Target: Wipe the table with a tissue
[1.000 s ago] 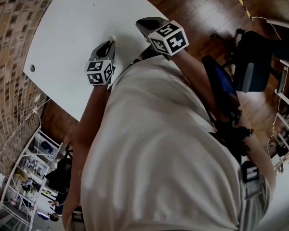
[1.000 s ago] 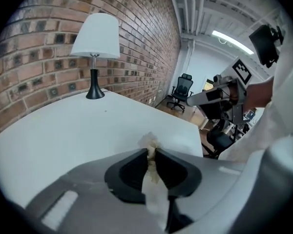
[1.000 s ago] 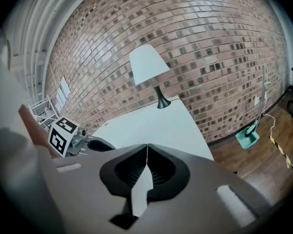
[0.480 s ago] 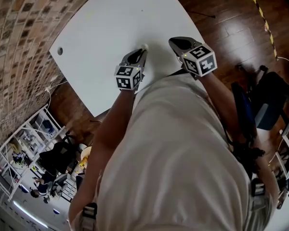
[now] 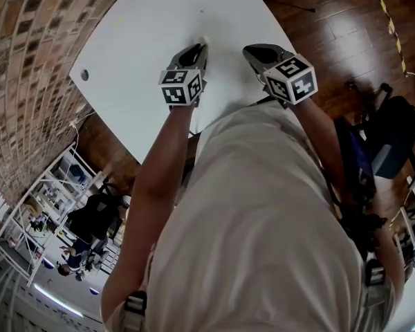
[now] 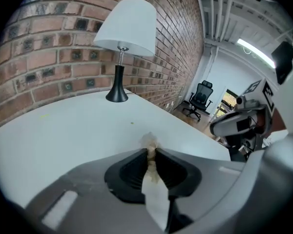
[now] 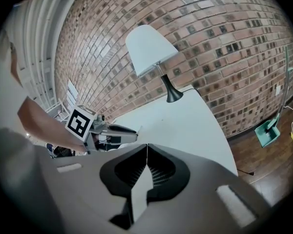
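Left gripper (image 6: pixel 151 152) clamped on tissue (image 6: pixel 149 141) over white table (image 5: pixel 152 40); right gripper (image 7: pixel 147 147) closed with nothing in it.

The tissue is a small crumpled wad, off-white to beige, that pokes out just past the left jaw tips, with a flat white strip running back between the black pads toward the camera. In the head view it shows only as a tiny pale speck at the left gripper's tip, above the near part of the table; I can't tell whether it touches the surface. The right jaws are pressed together, and that gripper sits just beside the left one, near the table's near edge. A white-shade lamp (image 6: pixel 124 28) on a black base stands at the table's far end, against the brick wall (image 7: pixel 224 38).
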`<state>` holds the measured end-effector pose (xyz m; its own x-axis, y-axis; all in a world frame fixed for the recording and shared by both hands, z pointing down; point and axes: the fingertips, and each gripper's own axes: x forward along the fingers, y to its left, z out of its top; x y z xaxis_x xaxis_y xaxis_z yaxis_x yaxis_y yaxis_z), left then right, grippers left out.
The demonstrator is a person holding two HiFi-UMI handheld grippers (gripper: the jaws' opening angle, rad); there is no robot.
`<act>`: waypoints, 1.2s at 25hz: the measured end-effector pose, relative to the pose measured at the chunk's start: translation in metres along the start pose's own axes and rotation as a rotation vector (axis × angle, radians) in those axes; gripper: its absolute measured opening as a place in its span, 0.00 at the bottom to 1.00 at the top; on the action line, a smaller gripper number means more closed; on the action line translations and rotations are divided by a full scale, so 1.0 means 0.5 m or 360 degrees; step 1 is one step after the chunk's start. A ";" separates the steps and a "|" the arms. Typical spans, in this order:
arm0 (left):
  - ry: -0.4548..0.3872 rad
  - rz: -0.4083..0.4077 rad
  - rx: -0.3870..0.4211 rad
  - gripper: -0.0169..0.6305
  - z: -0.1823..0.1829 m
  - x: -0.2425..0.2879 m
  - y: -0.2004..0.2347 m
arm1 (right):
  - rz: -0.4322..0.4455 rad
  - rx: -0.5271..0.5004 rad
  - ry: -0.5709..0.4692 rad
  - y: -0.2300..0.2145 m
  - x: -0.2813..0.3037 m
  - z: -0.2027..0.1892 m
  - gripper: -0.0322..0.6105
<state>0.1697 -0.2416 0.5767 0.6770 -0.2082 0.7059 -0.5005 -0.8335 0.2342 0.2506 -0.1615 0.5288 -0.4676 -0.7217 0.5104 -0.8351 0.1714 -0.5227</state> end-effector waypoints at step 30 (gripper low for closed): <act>0.0155 0.0368 0.0240 0.11 0.147 0.164 0.155 | -0.0026 0.0161 -0.0054 -0.079 -0.036 -0.017 0.06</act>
<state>0.2259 -0.3609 0.6037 0.4957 -0.3572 0.7916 -0.5444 -0.8380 -0.0372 0.2894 -0.1496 0.5462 -0.4427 -0.7464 0.4969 -0.8083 0.0922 -0.5816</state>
